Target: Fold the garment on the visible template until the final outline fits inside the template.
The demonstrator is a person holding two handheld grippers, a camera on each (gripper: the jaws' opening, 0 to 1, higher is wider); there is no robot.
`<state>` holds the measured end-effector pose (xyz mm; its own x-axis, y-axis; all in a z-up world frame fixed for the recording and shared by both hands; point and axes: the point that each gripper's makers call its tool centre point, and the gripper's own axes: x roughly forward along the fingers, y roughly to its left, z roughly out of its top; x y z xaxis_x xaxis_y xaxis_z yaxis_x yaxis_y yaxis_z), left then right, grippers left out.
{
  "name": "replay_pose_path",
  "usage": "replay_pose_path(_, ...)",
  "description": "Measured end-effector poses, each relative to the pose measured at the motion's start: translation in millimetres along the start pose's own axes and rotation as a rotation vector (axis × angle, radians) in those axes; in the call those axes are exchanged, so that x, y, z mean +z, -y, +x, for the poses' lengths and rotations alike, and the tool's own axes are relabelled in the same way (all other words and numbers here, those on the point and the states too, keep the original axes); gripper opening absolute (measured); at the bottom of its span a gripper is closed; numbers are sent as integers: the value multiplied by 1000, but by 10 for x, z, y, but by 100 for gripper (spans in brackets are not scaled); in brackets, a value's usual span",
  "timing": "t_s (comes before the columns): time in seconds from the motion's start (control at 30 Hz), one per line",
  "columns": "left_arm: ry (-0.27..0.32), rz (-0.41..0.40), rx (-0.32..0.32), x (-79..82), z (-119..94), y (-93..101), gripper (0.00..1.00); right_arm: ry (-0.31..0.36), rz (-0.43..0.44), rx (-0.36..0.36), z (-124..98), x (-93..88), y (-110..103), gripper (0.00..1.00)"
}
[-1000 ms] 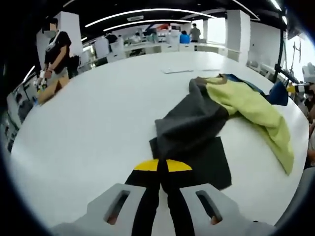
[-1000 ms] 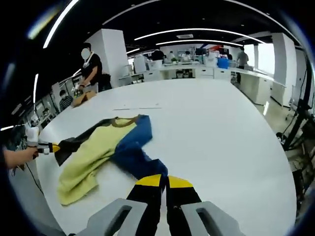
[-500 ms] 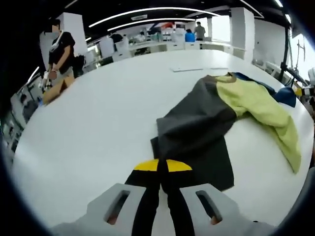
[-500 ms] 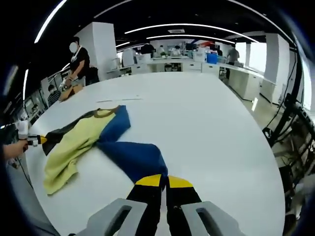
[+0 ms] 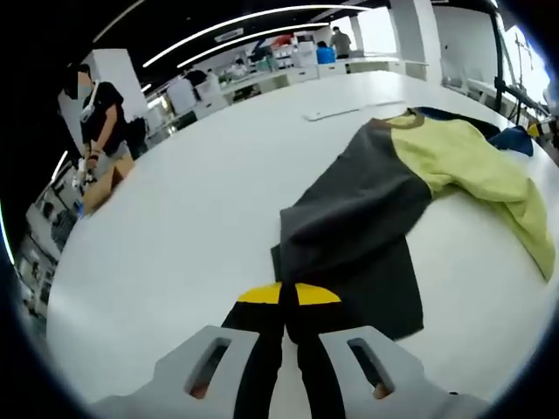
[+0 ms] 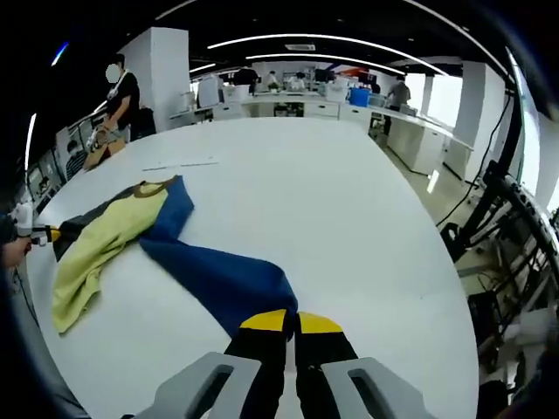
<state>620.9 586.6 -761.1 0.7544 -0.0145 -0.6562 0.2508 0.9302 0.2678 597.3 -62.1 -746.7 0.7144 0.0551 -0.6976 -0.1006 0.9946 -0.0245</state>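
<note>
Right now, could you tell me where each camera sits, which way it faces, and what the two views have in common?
Left gripper view: rides on the left claw, looking along its shut jaws across the white table at the grey sleeve it pinches and the yellow body.
Right gripper view: rides on the right claw, shut on the blue sleeve; far left, the person's hand with the other claw.
Shared: the same garment, seen from opposite ends, and the standing person in the background.

Your garment (image 5: 376, 201) is soft matt cloth in grey, yellow-green and blue panels, lying rumpled on the table (image 5: 175, 227). That table looks smooth, white and faintly glossy. Beneath the grey panel sits a flat, matt dark template (image 5: 384, 297).
</note>
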Motion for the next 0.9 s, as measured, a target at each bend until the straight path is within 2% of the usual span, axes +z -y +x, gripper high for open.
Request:
replay_pose_path(0.37, -17, 24, 21, -1, 8, -129, 0, -49, -42, -54, 99, -54, 292, 0)
replay_pose_path(0.5, -29, 27, 28, -31, 27, -176, 0, -40, 10, -65, 104, -54, 311, 0)
replay_pose_path(0.9, -52, 15, 45, -57, 87, -277, 0, -101, 6, -141, 126, -163, 523, 0)
